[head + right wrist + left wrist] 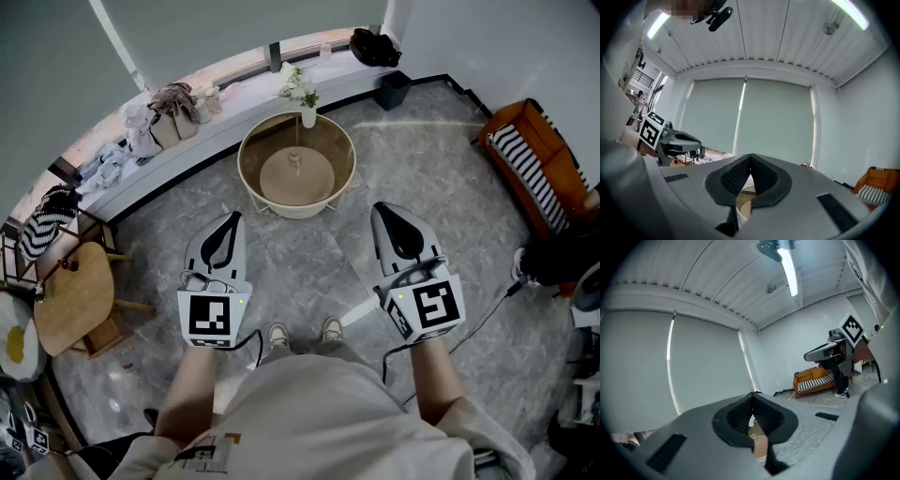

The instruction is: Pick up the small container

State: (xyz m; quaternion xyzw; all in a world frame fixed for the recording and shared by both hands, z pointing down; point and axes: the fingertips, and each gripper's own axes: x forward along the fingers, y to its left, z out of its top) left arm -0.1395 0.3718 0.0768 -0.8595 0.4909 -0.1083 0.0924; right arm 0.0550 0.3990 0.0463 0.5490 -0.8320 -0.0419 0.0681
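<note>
Though it shows only as a tiny upright shape in the head view, the small pale container (296, 160) stands near the middle of the round table (242, 171), a cream-rimmed piece with a tan disc inside its ring; what the container is made of is too small to tell. At the table's far edge stands a white vase (308, 116) holding white flowers, apart from the container. Nearer the camera, well short of the table and not touching it, the left gripper (233, 219) and the right gripper (379, 212) are held level side by side over the grey marbled floor (309, 267), their tips aimed toward the table. Each gripper's own view shows its dark ribbed pads pressed together with nothing between them: the left gripper (752, 398) is closed and empty, and so is the right gripper (750, 159); a sliver of the tan table shows under each pair of jaws. Below the grippers, the person's forearms, pale shirt and light shoes (278, 335) fill the bottom of the head view. Farther out, a curved window ledge (216, 103) behind the table carries bags and heaped clothes, an orange sofa (536, 159) with a black-and-white striped cushion sits at the right, and a round wooden side table (75, 298) sits at the left.
</note>
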